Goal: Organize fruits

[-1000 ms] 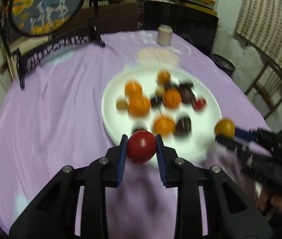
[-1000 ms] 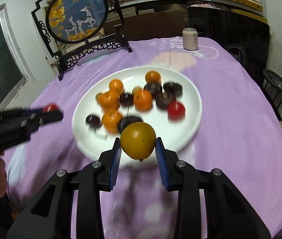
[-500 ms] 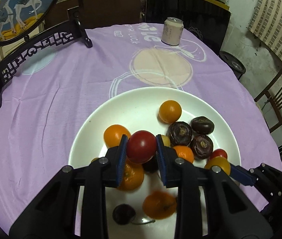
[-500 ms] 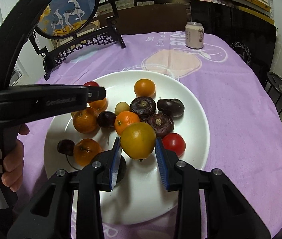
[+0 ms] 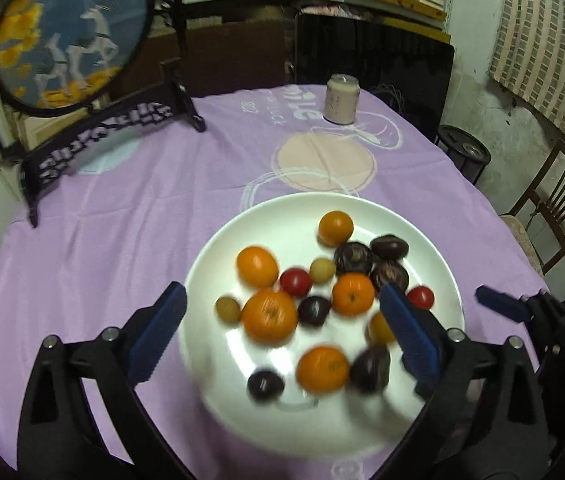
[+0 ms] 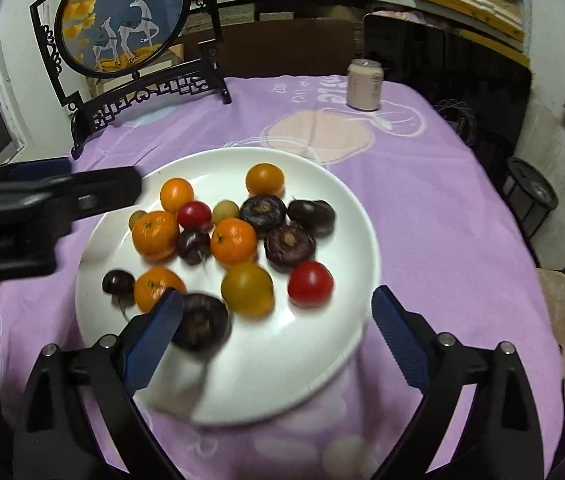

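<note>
On the purple tablecloth (image 6: pixel 422 200), all fruits lie on the white plate (image 6: pixel 346 208). Both the left gripper (image 5: pixel 282 332) and right gripper (image 6: pixel 276 332) have just spread, empty; the yellow fruit (image 6: pixel 247 289) lies at 12 o'clock from the right one, nearer.

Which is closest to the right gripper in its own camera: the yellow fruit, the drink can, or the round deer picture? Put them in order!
From the right gripper:
1. Yellow fruit, on the white plate, just ahead of the open jaws.
2. Drink can, at the table's far side, to the right.
3. Deer picture, back left; nearly level with the can.
</note>
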Available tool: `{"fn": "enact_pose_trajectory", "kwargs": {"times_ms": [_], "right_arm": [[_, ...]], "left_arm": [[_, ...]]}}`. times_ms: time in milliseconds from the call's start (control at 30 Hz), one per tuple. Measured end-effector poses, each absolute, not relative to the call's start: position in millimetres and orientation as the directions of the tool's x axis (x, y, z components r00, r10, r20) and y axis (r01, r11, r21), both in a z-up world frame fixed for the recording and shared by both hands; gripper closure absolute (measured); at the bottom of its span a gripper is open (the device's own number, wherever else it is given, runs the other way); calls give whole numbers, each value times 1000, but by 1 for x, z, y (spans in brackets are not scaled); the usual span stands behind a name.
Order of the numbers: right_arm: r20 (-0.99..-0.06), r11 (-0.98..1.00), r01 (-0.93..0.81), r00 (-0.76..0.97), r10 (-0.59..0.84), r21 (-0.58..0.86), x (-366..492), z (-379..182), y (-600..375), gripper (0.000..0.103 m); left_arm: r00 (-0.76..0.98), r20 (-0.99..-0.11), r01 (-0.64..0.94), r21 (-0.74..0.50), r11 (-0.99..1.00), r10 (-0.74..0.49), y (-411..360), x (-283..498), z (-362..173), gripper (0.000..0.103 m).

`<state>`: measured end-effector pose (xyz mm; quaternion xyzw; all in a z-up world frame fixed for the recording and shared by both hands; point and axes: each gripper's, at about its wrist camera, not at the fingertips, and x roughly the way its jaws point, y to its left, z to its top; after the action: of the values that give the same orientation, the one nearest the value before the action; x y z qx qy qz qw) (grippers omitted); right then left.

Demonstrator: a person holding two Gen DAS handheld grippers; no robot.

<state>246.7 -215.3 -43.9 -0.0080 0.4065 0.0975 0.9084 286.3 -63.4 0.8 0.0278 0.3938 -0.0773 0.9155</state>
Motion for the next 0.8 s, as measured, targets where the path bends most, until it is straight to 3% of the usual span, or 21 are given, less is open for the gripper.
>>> {"fn": "enact_pose_trajectory", "kwargs": {"times_ms": [267, 800], "right_arm": [[-714, 993, -122, 695, 87, 2, 183, -27, -213, 1], [-726, 990, -130, 676, 127, 53, 125, -22, -193, 1]], "left_arm": [[768, -639, 41, 9, 999, -26, -39, 198, 19, 3], [733, -679, 26, -27, 999, -37, -11, 118, 7, 3]]}}
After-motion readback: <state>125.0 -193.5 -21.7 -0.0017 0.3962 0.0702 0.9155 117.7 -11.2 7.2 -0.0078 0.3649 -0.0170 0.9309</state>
